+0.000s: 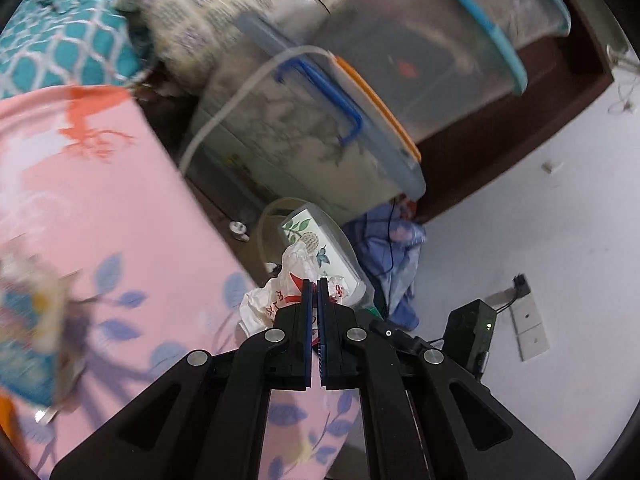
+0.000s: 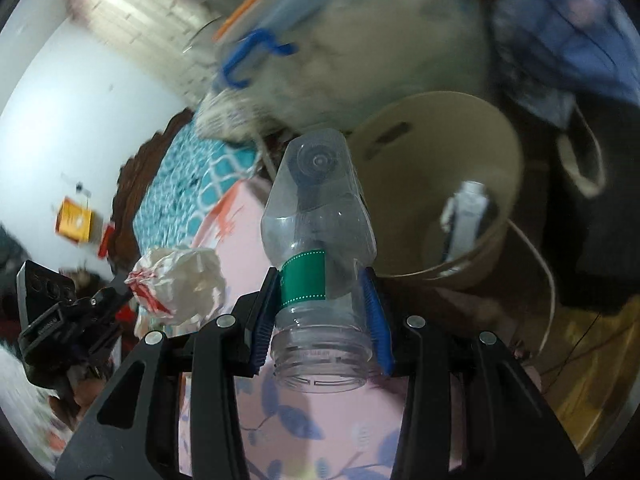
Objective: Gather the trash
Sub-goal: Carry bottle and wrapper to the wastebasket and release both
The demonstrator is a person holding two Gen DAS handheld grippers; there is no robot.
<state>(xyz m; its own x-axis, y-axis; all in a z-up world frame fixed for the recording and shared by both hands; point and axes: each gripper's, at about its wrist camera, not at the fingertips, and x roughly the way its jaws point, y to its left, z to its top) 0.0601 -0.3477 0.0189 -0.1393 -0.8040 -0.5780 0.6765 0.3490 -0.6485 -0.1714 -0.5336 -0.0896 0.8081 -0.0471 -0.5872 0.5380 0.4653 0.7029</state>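
Jaws: left gripper (image 1: 314, 284) pinching one crumpled bag (image 1: 276, 296) | right gripper (image 2: 320, 296) clamping one bottle (image 2: 320, 240)

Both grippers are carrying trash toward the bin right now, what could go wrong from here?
1. The right gripper holds the clear bottle near its open neck, so the long body sticks out and might knock the rim of the tan bin or slip.
2. The left gripper pinches only an edge of the crumpled white bag; it could tear free or fall onto the pink bedsheet.
3. The views are blurred, so aim may be off.
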